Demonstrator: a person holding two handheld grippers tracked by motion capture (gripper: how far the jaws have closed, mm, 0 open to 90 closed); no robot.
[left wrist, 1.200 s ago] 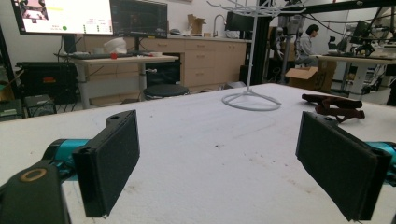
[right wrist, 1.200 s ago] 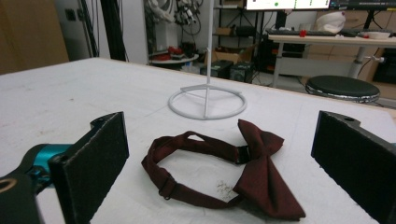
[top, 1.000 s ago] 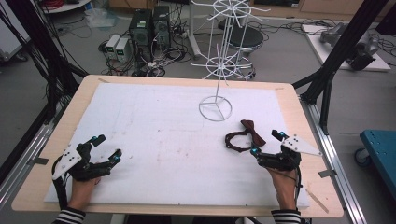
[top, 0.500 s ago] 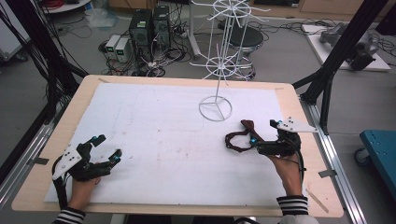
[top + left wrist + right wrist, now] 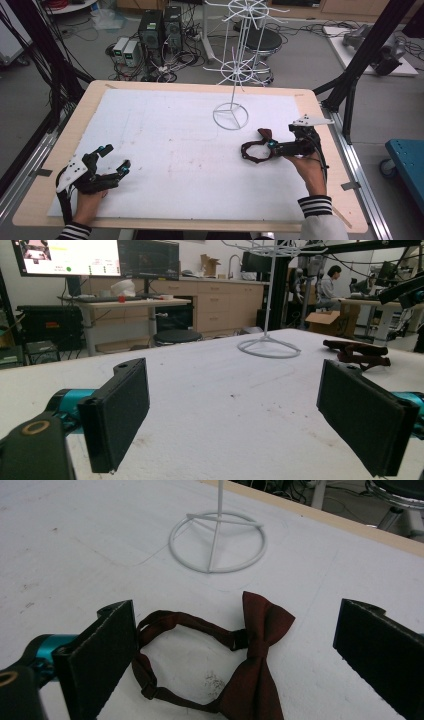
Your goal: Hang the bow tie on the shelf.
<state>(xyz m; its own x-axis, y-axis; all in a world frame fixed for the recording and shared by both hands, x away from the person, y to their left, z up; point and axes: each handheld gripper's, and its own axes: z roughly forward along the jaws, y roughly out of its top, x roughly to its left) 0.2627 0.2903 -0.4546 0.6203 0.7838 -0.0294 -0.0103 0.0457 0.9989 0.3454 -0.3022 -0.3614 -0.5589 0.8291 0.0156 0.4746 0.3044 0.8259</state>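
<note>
Tongs in the person's left hand sat at the lower left of the high view, spread wide with nothing between the jaws, resting low over the white sheet that covered the desk. In the left gripper view those jaws stood far apart at either side of the frame, with bare white surface between them and the dark bow tie lying well off at the right. Right of centre in the high view, the right tongs were level with the desk and pointed toward the frame's left, their tips at the bow tie. The right gripper view showed them open wide as well: the maroon bow tie lay flat on the sheet in the lower middle of the frame, its knot and wings between the two jaws and its strap looped toward the left one, just beside it; I could not tell whether they touched. Beyond it, in the upper middle, stood the round base of the white wire stand, apart from the tie.
</note>
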